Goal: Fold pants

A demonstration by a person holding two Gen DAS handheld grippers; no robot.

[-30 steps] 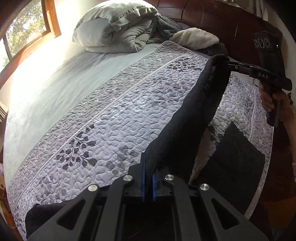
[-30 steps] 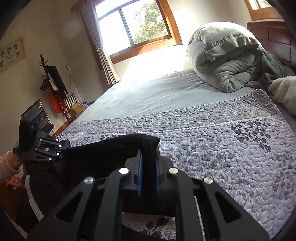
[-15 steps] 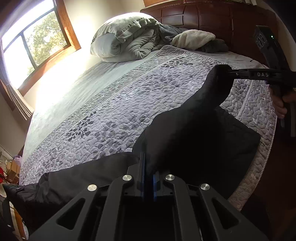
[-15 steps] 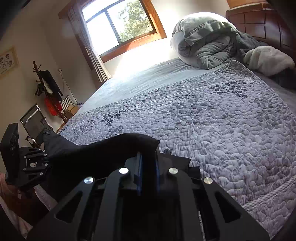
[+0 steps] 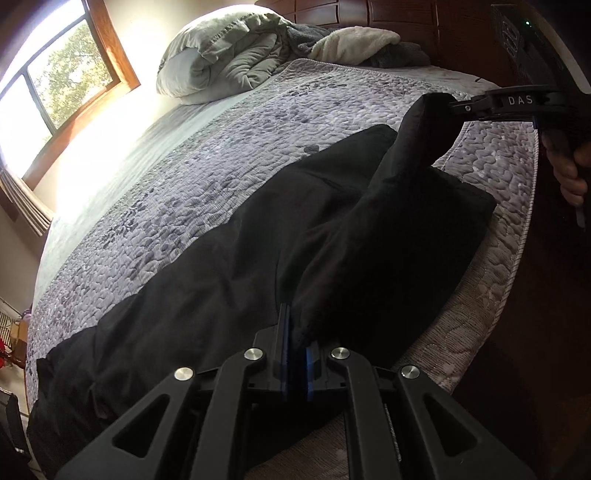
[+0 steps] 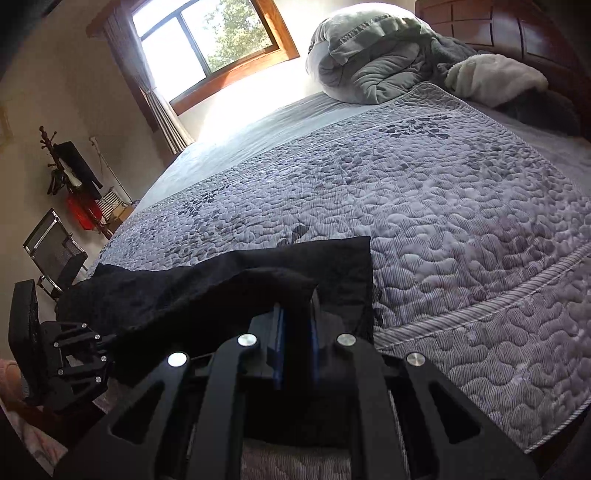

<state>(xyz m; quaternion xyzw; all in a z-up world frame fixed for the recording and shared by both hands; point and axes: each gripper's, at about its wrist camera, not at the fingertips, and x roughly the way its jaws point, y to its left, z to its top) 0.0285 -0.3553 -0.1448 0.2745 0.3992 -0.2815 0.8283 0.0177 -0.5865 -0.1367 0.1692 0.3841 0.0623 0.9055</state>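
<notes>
Black pants point(image 5: 207, 295) lie along the near edge of the bed, mostly flat on the quilt. My left gripper point(image 5: 295, 332) is shut on one raised edge of the pants, low over the fabric. My right gripper point(image 5: 452, 105) is shut on the other raised end, seen at the upper right of the left wrist view. In the right wrist view the right gripper point(image 6: 295, 317) pinches a fold of the pants point(image 6: 207, 288), and the left gripper point(image 6: 107, 341) holds the far end at the lower left.
A grey quilted bedspread point(image 6: 443, 206) covers the bed. A rolled grey comforter point(image 6: 369, 59) and a cream blanket point(image 6: 495, 77) lie by the wooden headboard point(image 5: 424, 22). A coat stand point(image 6: 66, 170) and a chair point(image 6: 55, 251) stand by the window wall.
Both grippers have lowered toward the bed with the pants. The hanging fabric now lies spread flat along the quilt's near edge, with only the gripped ends raised.
</notes>
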